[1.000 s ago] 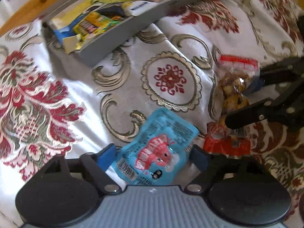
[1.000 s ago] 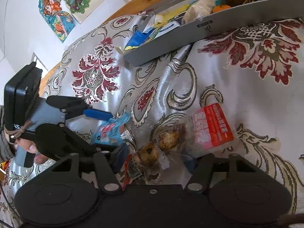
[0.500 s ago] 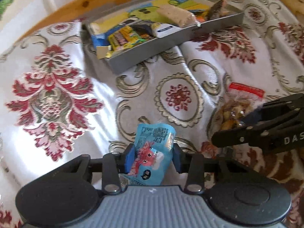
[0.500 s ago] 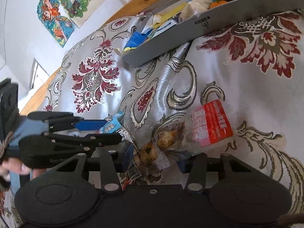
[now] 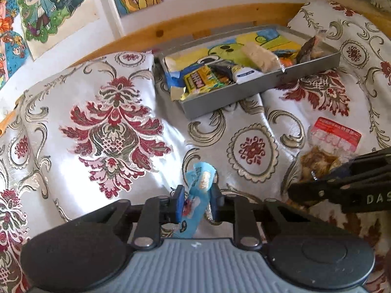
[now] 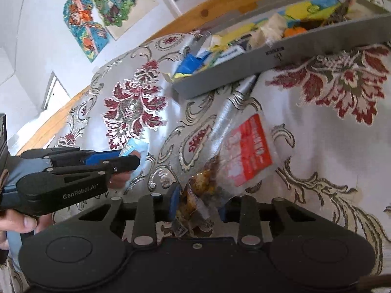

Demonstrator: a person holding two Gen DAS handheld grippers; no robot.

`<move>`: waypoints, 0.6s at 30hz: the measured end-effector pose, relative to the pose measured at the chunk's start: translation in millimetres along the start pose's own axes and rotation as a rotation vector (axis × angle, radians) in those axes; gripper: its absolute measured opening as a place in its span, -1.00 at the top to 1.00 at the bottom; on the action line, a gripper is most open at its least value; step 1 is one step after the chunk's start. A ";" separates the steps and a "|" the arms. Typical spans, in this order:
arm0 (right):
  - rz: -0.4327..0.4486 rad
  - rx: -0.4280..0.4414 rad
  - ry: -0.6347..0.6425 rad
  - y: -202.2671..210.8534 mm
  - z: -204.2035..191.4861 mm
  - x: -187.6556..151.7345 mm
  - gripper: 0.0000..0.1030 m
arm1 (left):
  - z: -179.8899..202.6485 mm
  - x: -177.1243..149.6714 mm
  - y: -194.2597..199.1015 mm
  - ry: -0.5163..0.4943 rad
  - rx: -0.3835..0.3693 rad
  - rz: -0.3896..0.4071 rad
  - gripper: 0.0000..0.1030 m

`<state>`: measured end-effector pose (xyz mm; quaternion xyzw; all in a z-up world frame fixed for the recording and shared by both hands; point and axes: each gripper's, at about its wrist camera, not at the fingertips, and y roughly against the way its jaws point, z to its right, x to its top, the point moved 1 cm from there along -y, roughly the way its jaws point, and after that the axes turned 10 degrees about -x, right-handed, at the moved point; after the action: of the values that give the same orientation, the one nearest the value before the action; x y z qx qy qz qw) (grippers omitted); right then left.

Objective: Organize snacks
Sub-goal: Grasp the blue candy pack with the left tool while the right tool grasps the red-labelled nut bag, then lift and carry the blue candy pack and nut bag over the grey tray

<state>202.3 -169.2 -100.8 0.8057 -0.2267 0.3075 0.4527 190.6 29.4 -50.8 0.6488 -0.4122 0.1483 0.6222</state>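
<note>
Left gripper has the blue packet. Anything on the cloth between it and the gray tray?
Nothing visible. Between the blue packet in the left gripper and the gray tray lies only bare patterned cloth. The red-labelled snack bag and right gripper sit off to the right.

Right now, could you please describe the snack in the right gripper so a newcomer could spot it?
On the floral cloth, below the grey tray, the right gripper pinches a clear bag of brown lumps. Its red label sets it apart from the blue packet.
</note>
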 end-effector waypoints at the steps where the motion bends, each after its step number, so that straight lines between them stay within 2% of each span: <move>1: 0.008 -0.002 0.009 1.8 -1.8 0.0 0.38 | 2.3 0.9 0.6 -0.008 0.009 0.005 0.67; 10: 0.085 -0.038 0.092 15.0 -11.8 3.7 0.44 | 9.8 15.0 15.8 -0.015 0.046 0.065 0.71; 18: 0.135 -0.061 0.091 25.4 -9.5 12.0 0.47 | 19.2 37.9 28.4 -0.025 0.049 0.111 0.71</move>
<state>191.7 -174.4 -73.6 0.7595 -0.2688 0.3665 0.4653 187.3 1.5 -8.1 0.6418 -0.4514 0.1847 0.5918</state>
